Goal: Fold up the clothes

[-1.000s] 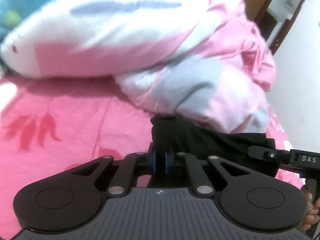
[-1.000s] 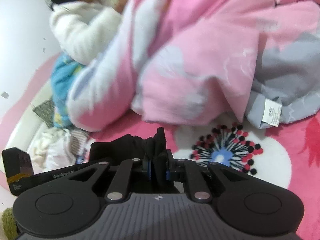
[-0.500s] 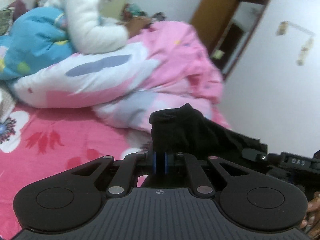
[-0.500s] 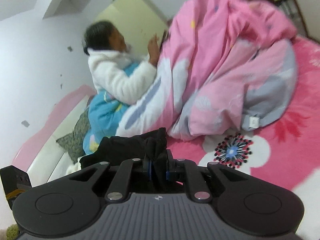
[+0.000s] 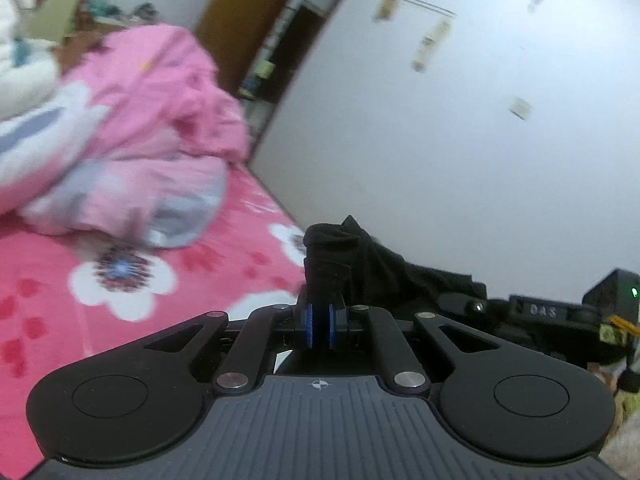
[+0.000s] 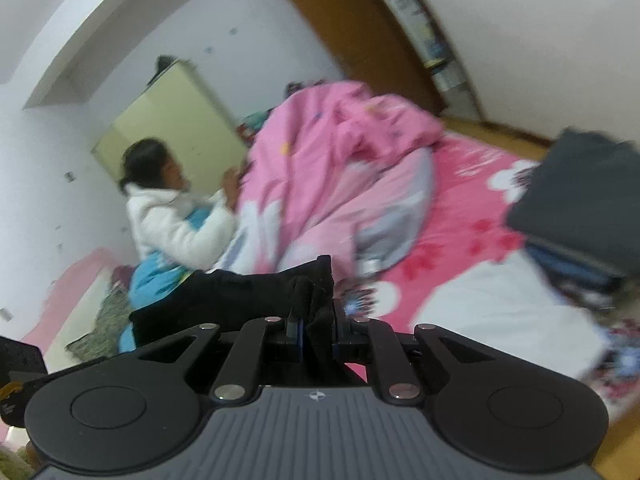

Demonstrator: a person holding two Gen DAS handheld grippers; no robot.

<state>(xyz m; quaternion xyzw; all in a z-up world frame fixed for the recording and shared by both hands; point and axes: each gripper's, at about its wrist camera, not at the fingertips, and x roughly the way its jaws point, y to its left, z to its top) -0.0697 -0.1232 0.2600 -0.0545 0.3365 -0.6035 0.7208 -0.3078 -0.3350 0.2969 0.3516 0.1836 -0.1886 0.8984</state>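
Lettering on the black body of the right gripper [image 5: 540, 312]: "DAS", pale letters, slightly blurred, in the left wrist view (the only word that reads).
Mark on the grey ribbed housing of the left gripper [image 5: 319, 322]: a small white crosshair sign, no letters.
Mark on the grey ribbed housing in the right wrist view: the same crosshair sign.
Pale paper slips on the white wall [image 5: 430, 42]: too blurred to read.

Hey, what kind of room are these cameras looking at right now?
Most likely a home bedroom: a bed with a pink floral sheet, a bunched pink quilt beside a seated person, and a cream wardrobe at the wall.
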